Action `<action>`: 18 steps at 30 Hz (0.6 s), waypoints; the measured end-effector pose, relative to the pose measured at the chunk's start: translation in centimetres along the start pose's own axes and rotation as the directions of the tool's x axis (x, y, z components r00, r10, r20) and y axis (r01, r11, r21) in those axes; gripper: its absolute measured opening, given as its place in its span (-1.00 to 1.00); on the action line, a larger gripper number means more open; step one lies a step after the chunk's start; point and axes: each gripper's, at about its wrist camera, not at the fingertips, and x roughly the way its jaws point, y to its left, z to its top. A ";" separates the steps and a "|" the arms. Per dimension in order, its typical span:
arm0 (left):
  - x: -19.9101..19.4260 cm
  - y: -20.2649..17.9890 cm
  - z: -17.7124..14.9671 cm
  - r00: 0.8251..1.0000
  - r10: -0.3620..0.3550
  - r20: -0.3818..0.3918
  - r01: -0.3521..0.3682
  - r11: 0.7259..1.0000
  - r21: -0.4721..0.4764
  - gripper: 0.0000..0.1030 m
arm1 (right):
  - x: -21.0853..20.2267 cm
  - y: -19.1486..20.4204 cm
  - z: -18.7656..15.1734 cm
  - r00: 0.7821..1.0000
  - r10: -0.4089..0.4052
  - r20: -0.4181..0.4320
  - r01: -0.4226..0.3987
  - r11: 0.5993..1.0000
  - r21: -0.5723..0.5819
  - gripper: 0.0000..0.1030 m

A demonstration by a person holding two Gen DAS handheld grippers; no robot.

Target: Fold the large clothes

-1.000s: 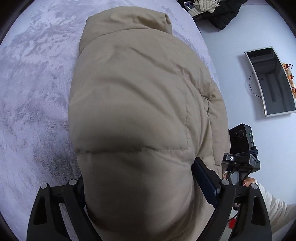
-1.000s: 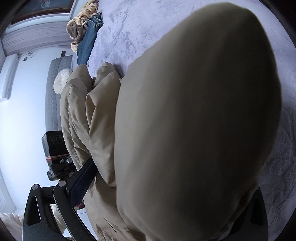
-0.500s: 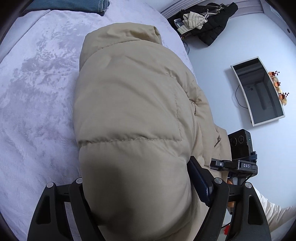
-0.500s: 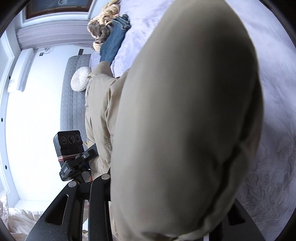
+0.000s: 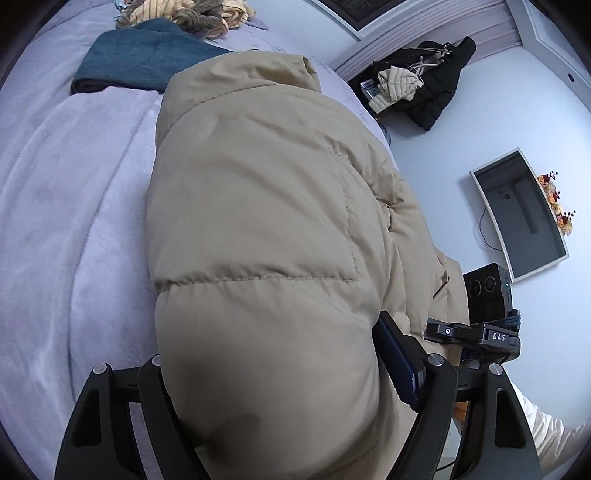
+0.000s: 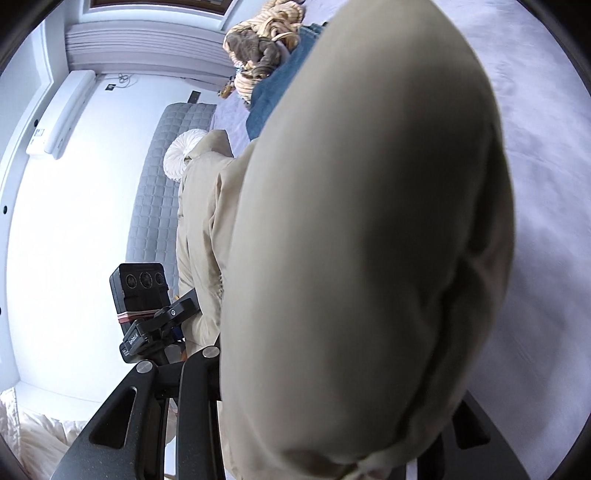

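Both tools are gripping the tan puffy coat: the left tool (image 5: 273, 373) and the right tool (image 6: 332, 398). The person is lifting it over the bed (image 5: 66, 229). Both sides should be moving together, level, so the fold lands straight.

You are looking at a beige puffer jacket (image 5: 258, 229) with stitched quilting lines, lying on a pale lavender bed cover (image 5: 66, 206). Behind it you have a folded teal-blue garment (image 5: 136, 59) and a heap of tan-and-cream striped clothes (image 5: 184, 14). Your fingers (image 5: 397, 354) are black with a dark blue pad. The headboard (image 6: 166, 177) is grey with a square quilted pattern.
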 end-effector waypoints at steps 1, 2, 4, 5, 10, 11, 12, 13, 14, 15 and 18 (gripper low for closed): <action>0.2 1.3 0.6 1.000 0.012 0.003 -0.012 1.000 -0.003 0.61 | 1.4 0.1 0.7 1.000 -0.002 -0.001 0.002 1.000 0.000 -0.22; 0.4 2.5 1.2 1.000 0.025 0.003 -0.025 1.000 -0.006 0.61 | 2.7 0.2 1.4 1.000 -0.008 -0.002 0.008 1.000 0.000 -0.22; 1.4 4.8 2.0 0.998 0.054 -0.008 -0.054 0.998 -0.009 0.61 | 4.9 -0.4 2.3 0.999 -0.031 -0.013 0.032 0.999 0.010 -0.22; 2.0 5.8 1.9 0.998 0.064 -0.019 -0.064 0.998 -0.011 0.61 | 6.1 -0.6 2.7 0.999 -0.046 -0.020 0.047 0.999 0.018 -0.22; 5.7 8.5 0.8 0.994 0.103 -0.046 -0.105 0.993 -0.049 0.73 | 9.8 -3.2 3.7 0.992 -0.124 -0.037 0.126 0.989 0.073 -0.13; 5.8 8.6 0.7 0.992 0.120 -0.041 -0.122 0.991 -0.050 0.78 | 9.0 -4.1 3.0 0.990 -0.134 -0.033 0.137 0.987 0.083 -0.08; 6.0 8.5 0.4 0.990 0.137 -0.038 -0.138 0.989 -0.046 0.79 | 8.8 -4.5 2.5 0.989 -0.143 -0.030 0.145 0.985 0.093 0.02; 6.2 8.2 -0.2 0.988 0.149 -0.037 -0.150 0.988 -0.041 0.79 | 8.7 -4.7 2.7 0.988 -0.151 -0.028 0.153 0.982 0.106 0.06; 6.1 7.9 -0.1 0.985 0.170 -0.040 -0.171 0.985 -0.036 0.79 | 8.8 -4.7 2.7 0.987 -0.161 -0.026 0.163 0.980 0.118 0.08; 6.3 7.0 -0.1 0.980 0.192 -0.040 -0.194 0.981 -0.031 0.79 | 8.5 -4.9 2.8 0.983 -0.180 -0.026 0.182 0.975 0.125 0.13; 4.3 5.7 -0.1 0.962 0.274 0.009 -0.274 0.962 0.000 0.79 | 5.6 -3.2 1.7 0.955 -0.297 -0.023 0.297 0.949 0.102 0.27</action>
